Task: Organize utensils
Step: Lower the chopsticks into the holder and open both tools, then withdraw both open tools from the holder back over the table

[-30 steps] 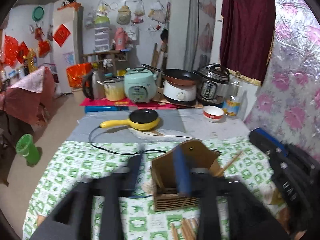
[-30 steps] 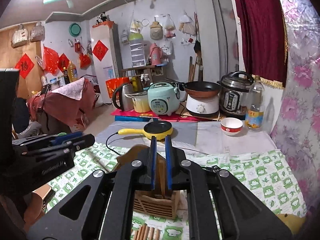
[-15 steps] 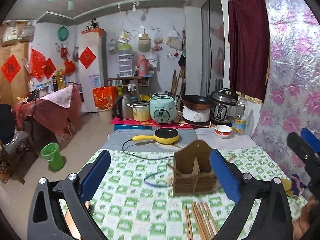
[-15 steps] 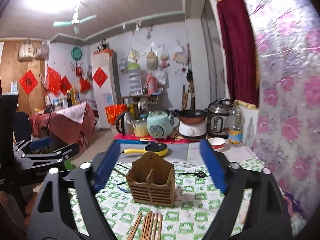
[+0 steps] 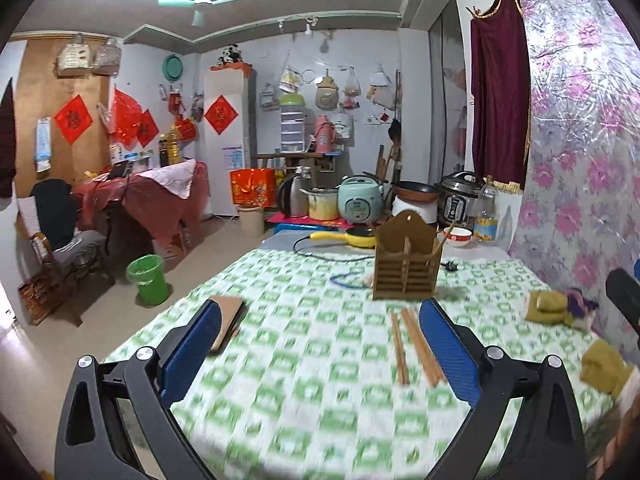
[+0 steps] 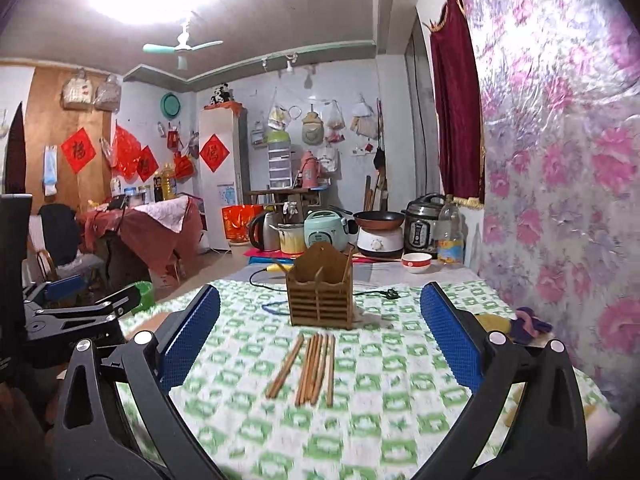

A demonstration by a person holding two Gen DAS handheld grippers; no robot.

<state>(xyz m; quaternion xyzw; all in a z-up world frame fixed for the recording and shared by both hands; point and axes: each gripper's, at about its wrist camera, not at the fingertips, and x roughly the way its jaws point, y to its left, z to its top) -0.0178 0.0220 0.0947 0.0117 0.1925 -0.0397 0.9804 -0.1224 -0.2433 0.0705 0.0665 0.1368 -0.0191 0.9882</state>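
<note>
No label or writing was legible on the task items. Your left claw (image 5: 320,354) stood wide apart and empty; your right claw (image 6: 320,338) had just been opening, nothing between its jaws. The chopsticks (image 6: 308,364) lay loose mid-counter (image 6: 400,420), ahead of the right claw, just short of the wooden holder (image 6: 321,298). Bare cloth surrounded them; a notebook (image 5: 228,322) lay at the counter's left edge.

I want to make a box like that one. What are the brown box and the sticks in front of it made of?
The slatted box looks like wood or bamboo: matte brown, cut slats, a peaked back board. The sticks are chopsticks, probably bamboo or wood: thin, straight, plain tan, no shine. Blur hides any grain, so I can't be certain.
</note>
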